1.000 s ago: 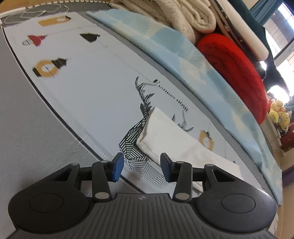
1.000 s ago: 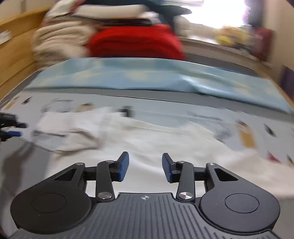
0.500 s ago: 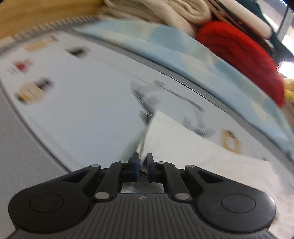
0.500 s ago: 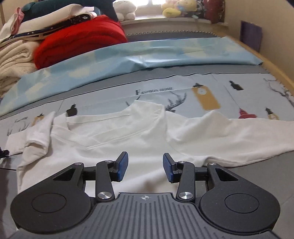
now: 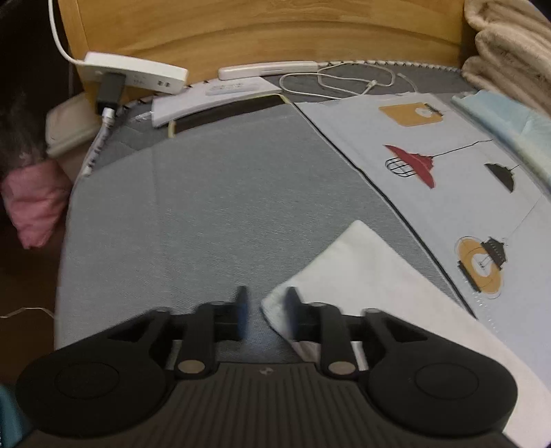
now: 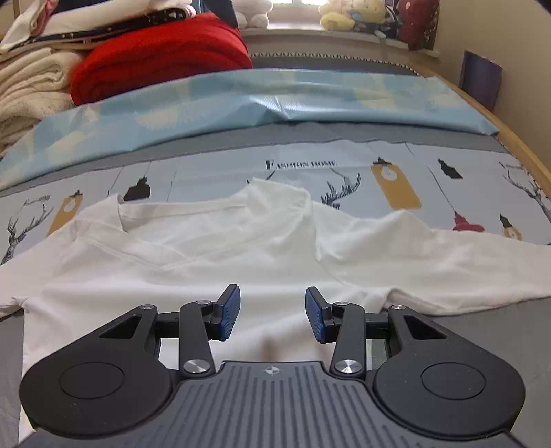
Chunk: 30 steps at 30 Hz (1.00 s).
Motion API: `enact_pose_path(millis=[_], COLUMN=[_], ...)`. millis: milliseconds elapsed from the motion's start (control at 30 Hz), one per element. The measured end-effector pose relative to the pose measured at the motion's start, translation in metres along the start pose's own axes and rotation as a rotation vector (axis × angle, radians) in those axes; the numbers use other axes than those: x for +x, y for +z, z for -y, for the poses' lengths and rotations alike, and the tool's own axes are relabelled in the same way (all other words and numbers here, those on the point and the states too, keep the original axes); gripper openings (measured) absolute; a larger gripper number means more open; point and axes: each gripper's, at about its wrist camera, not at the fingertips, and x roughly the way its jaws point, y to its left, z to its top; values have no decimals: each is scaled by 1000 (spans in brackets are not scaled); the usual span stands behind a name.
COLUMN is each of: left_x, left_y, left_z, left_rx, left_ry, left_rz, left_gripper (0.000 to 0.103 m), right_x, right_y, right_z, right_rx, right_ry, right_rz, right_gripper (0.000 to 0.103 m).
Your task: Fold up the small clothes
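Observation:
A white small shirt [image 6: 241, 241] lies spread flat on the bed, collar towards the far side and sleeves out to both sides. In the left wrist view its left sleeve [image 5: 361, 268] lies flat on the grey mattress [image 5: 213, 206]. My left gripper [image 5: 267, 312] hovers at the sleeve's end, its jaws opening. The cloth's corner lies in the gap by the right finger [image 5: 292, 310], and the pads do not press on it. My right gripper [image 6: 272, 312] stands open just above the shirt's lower body, with nothing gripped.
A wooden headboard [image 5: 275, 31], a white power strip [image 5: 137, 72] and cables [image 5: 344, 79] lie beyond the mattress. A pink cloth [image 5: 34, 203] hangs at the left. A light-blue blanket [image 6: 275, 100], a red folded cloth [image 6: 155, 51] and cream blankets [image 6: 31, 89] line the far side.
My left gripper shut on the sleeve's end, swung left with it over the grey mattress, and its jaws have parted. The crumpled left sleeve now lies stretched out flat. The right gripper shifted only slightly.

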Motion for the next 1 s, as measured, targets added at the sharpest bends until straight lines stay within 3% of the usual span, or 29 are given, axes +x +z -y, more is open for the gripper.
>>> enact_pose_path(millis=[67, 133, 200, 333, 500, 667, 900, 1000], left_x=[-21, -48, -78, -141, -199, -226, -203, -192], left_y=[0, -3, -13, -59, -139, -193, -217, -224], left_z=[5, 26, 57, 128, 204, 262, 309, 324], left_rx=[-15, 25, 107, 349, 618, 713, 704, 749], left_ry=[-6, -87, -221, -576, -896, -995, -984, -973], left_rz=[37, 89, 134, 166, 133, 86, 49, 29], left_gripper=[35, 35, 36, 36, 36, 43, 52, 56], right_x=[3, 5, 8, 11, 9, 9, 9, 12], right_y=[-1, -3, -5, -8, -8, -13, -11, -9], right_z=[-2, -3, -4, -2, 6, 16, 23, 26], right_rx=[10, 25, 43, 80, 107, 141, 141, 145], right_ry=[-11, -19, -27, -36, -42, -39, -37, -27], right_rz=[-17, -30, -42, -65, -59, -86, -77, -83], right_gripper=[44, 44, 44, 44, 45, 45, 45, 45])
